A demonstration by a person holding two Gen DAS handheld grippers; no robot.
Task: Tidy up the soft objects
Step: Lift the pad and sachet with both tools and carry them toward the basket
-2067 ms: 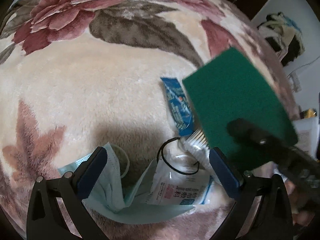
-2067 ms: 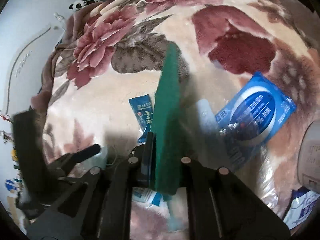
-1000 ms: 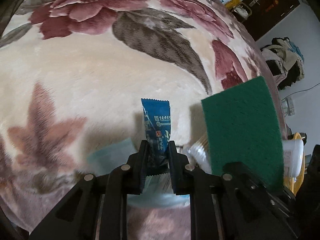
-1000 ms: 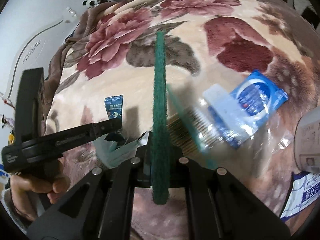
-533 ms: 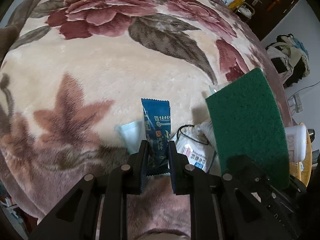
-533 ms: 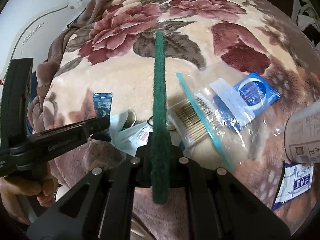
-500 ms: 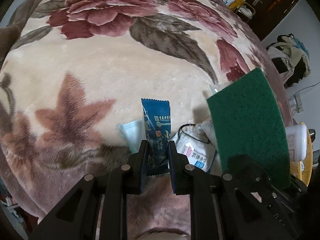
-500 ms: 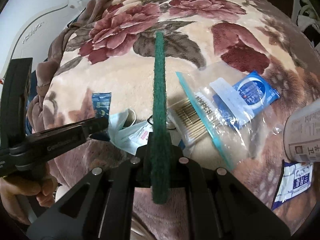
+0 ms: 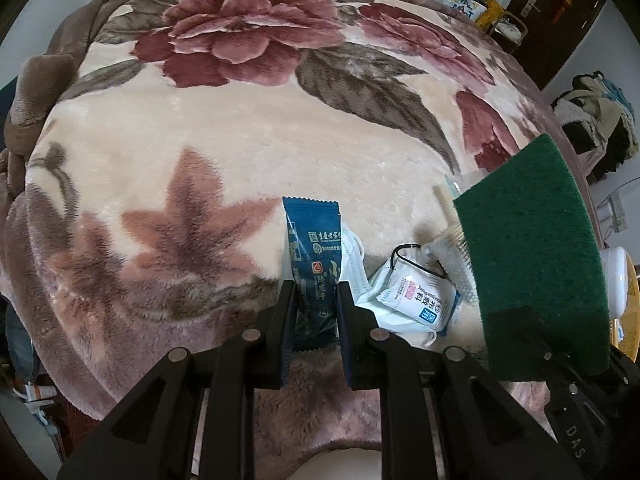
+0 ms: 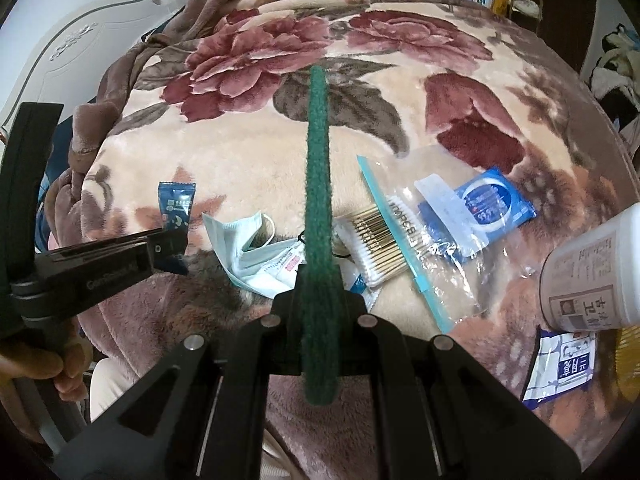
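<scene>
My left gripper is shut on a dark blue sachet, held upright above the floral blanket. The right wrist view shows the same sachet at the left gripper. My right gripper is shut on a green scouring pad, seen edge-on here and as a broad green sheet in the left wrist view. Below them on the blanket lie a pale blue face mask, a white packet with a black hair tie on it, and cotton swabs.
A clear zip bag holding a blue wipes pack lies right of the swabs. A white bottle and a blue-white packet are at the right edge. A hand holds the left gripper's handle. A headboard stands behind.
Both grippers have risen and pulled back from the blanket with their loads still held. More of the blanket, the mask and the white packet now shows beneath them.
</scene>
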